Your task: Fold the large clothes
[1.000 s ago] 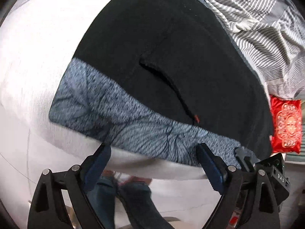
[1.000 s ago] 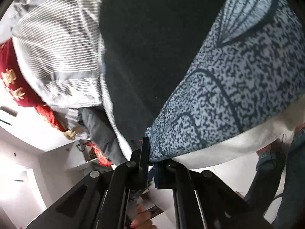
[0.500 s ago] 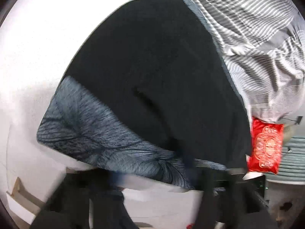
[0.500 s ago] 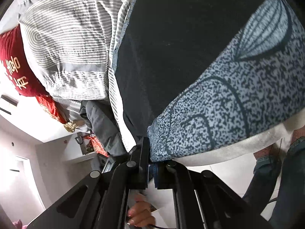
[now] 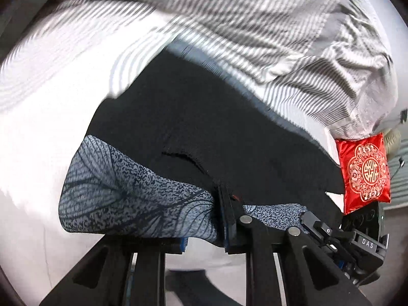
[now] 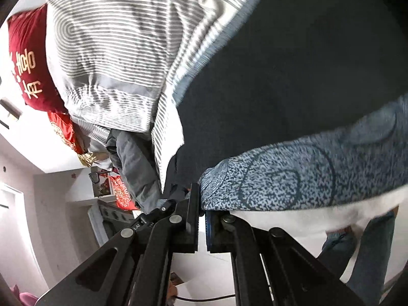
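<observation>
- Left wrist view: the left claw [image 5: 225,219] is pressed together on the speckled blue hem of the black garment [image 5: 204,127], which spreads away from the claw over the white bed [image 5: 38,127] toward the striped duvet [image 5: 267,38]; a red cushion [image 5: 363,168] lies beside the garment's far corner. Risk: the thin hem may slip out if tugged.
- Right wrist view: the right claw [image 6: 201,219] pinches the hem corner of the garment [image 6: 293,89]. Uneven pulls by the two claws would skew the fold.
</observation>
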Action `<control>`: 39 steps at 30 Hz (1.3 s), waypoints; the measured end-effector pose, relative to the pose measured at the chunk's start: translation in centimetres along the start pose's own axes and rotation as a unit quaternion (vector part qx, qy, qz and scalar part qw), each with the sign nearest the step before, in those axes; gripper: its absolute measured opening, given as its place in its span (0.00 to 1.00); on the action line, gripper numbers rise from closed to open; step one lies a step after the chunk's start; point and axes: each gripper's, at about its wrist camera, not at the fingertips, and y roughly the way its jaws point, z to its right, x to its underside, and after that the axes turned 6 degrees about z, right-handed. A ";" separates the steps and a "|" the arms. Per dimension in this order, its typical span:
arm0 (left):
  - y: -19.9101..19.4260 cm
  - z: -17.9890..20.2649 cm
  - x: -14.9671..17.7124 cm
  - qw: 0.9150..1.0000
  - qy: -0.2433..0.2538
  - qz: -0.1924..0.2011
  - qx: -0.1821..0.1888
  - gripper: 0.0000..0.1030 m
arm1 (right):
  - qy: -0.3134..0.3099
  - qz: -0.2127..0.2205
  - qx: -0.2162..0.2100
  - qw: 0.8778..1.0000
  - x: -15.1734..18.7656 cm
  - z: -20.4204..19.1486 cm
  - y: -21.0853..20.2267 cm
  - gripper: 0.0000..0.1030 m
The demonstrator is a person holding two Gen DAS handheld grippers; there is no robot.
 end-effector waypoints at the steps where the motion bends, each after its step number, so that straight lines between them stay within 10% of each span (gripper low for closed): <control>1: -0.1 0.5 -1.0 1.000 0.008 0.005 0.000 0.20 | -0.003 -0.002 0.001 1.000 -0.8 -0.4 0.1 0.04; 14: 9.2 5.4 -14.0 0.997 0.038 0.012 -0.063 0.20 | 0.001 -0.084 0.023 0.996 -16.5 -2.4 7.5 0.04; 25: 16.9 5.5 -15.3 0.985 0.068 -0.016 -0.159 0.25 | 0.039 -0.179 0.073 0.980 -23.8 2.4 17.0 0.06; 28: 15.6 6.2 -15.4 0.985 0.069 0.010 -0.156 0.40 | 0.056 -0.190 0.067 0.978 -24.1 3.1 17.6 0.07; 30: 13.6 6.6 -15.7 0.984 0.072 0.056 -0.155 0.83 | 0.041 -0.196 0.064 0.978 -24.2 2.4 17.8 0.17; 34: 10.9 7.0 -16.1 0.982 0.077 0.098 -0.140 0.90 | 0.004 -0.191 0.048 0.980 -24.7 -0.5 17.8 0.84; 39: 11.3 7.9 -15.4 0.972 0.104 0.070 -0.197 0.90 | -0.068 -0.180 0.077 0.978 -23.9 -4.5 17.5 0.84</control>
